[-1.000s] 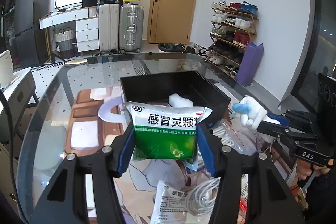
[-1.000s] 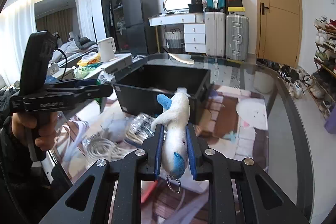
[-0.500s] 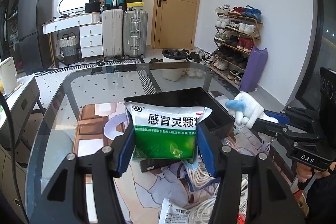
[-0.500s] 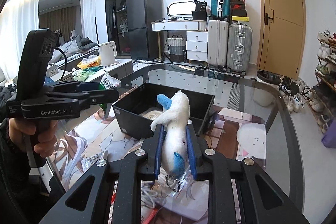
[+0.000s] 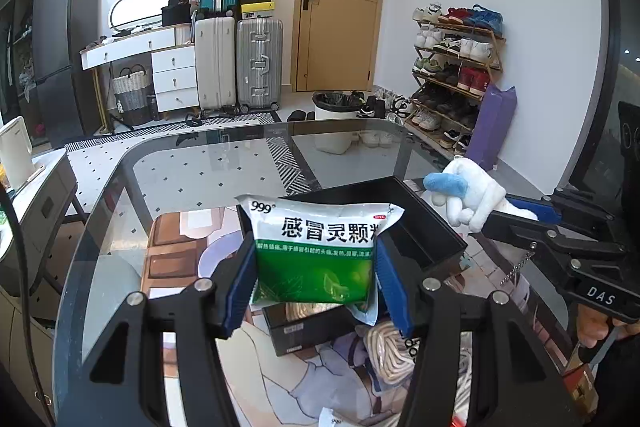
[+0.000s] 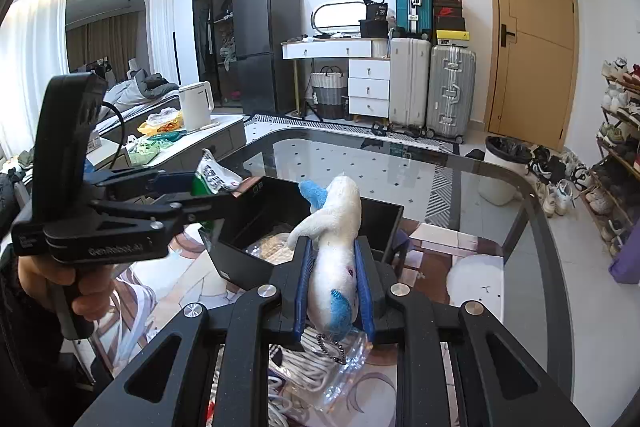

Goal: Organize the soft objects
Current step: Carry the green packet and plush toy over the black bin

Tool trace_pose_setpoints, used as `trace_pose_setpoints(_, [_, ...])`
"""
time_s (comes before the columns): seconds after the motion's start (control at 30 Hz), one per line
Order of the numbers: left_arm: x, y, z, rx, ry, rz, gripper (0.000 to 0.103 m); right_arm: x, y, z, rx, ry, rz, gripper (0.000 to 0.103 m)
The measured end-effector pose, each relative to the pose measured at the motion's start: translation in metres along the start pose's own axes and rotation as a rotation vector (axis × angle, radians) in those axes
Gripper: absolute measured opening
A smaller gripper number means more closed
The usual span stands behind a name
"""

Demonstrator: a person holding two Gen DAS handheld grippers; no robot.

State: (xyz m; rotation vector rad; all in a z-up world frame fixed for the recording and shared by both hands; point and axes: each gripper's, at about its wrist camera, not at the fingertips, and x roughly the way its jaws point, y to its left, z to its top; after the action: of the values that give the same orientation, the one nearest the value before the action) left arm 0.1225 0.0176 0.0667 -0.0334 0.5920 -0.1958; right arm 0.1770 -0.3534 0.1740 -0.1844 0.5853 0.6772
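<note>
My left gripper (image 5: 316, 279) is shut on a green and white medicine pouch (image 5: 316, 251), held upright above the near side of a black open box (image 5: 424, 227). My right gripper (image 6: 330, 283) is shut on a white plush toy with blue fins (image 6: 336, 239), whose metal chain hangs below. The same plush toy (image 5: 464, 195) shows at the right of the left wrist view, beside the box's right rim. In the right wrist view the black box (image 6: 256, 223) lies just beyond the toy, with pale items inside, and the left gripper (image 6: 208, 199) hovers at its left edge.
The box rests on a round glass table (image 5: 200, 171) over a patterned mat. Coiled white cords in clear bags (image 5: 388, 347) and another pouch (image 5: 336, 419) lie near me. A person's hand (image 6: 80, 291) grips the left tool. Suitcases, drawers, a door and a shoe rack stand beyond.
Both grippers have risen and drawn back from the box, each still holding its item. The box now sits lower and farther off in both views, with more bare glass visible.
</note>
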Motion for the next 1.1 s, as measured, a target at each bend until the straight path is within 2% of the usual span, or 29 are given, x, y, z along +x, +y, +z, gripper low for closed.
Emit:
trace_pose_setpoints(0.67, [0.04,0.005,0.009,0.016,0.054,0.033,0.056,0.07,0.001,0.014,-0.004,0.095,-0.004,0.021])
trace_pose_setpoints(1.1, [0.05,0.002,0.02,0.011,0.037,0.022,0.056,0.079,-0.017,0.027,0.057,0.048,-0.028,0.021])
